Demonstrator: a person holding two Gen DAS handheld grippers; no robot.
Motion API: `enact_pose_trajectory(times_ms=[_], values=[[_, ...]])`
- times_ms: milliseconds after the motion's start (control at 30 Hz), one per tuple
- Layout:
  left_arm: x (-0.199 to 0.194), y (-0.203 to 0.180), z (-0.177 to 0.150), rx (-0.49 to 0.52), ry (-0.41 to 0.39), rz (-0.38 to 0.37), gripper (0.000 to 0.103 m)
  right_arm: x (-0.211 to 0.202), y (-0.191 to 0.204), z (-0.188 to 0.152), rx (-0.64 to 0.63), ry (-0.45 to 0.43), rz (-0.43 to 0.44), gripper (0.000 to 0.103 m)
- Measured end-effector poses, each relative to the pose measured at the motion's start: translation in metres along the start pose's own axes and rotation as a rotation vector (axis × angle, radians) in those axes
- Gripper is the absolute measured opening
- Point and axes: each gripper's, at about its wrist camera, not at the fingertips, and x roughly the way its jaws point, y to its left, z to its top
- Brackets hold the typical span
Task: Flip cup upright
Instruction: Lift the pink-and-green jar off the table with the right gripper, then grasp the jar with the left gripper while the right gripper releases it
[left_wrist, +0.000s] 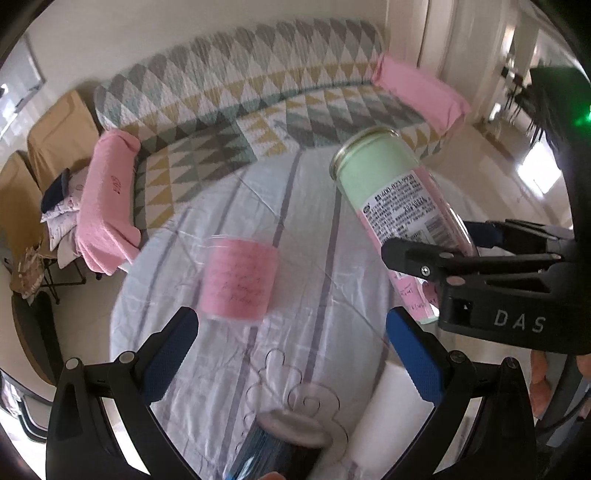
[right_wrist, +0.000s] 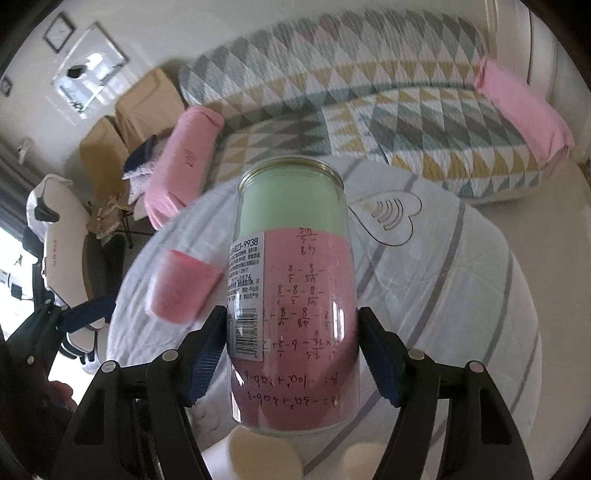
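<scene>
A clear glass jar-like cup (right_wrist: 293, 295), lined with green and pink paper, is held in my right gripper (right_wrist: 291, 354), mouth pointing up and away. In the left wrist view the same cup (left_wrist: 391, 195) tilts up to the left, clamped by the right gripper (left_wrist: 436, 254) above the table. A second clear cup with pink paper (left_wrist: 238, 282) stands on the cloth; it also shows in the right wrist view (right_wrist: 181, 286). My left gripper (left_wrist: 291, 358) is open and empty, just in front of that pink cup.
The round table has a pale striped cloth (left_wrist: 317, 229). A dark blue-capped bottle (left_wrist: 280, 446) and a white roll (left_wrist: 391, 417) lie close below the left gripper. A patterned sofa (left_wrist: 258, 92) with pink cushions stands behind the table.
</scene>
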Motion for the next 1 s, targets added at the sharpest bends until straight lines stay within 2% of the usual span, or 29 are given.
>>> enact_pose_trajectory(times_ms=[100,233,467,600,767,1000], values=[[-0.034,0.009,-0.019,-0.017,-0.059,-0.008,0.103,-0.029,0.016,-0.012,-0.024,-0.043,0.025,0.071],[-0.073,0.025,-0.061,-0.062,-0.099,-0.029,0.103,-0.059,0.032,-0.038,-0.049,-0.061,0.061,0.071],[-0.098,0.036,-0.136,-0.156,-0.062,-0.099,0.103,-0.089,0.043,-0.110,-0.046,-0.014,0.147,0.071],[-0.097,0.028,-0.174,-0.139,-0.025,-0.110,0.103,-0.085,0.047,-0.152,-0.015,0.028,0.183,0.071],[-0.093,0.022,-0.217,-0.128,0.010,-0.073,0.103,-0.069,0.047,-0.194,0.031,0.069,0.233,0.071],[-0.082,0.028,-0.250,-0.169,0.063,-0.073,0.103,-0.040,0.053,-0.230,0.075,0.118,0.262,0.071]])
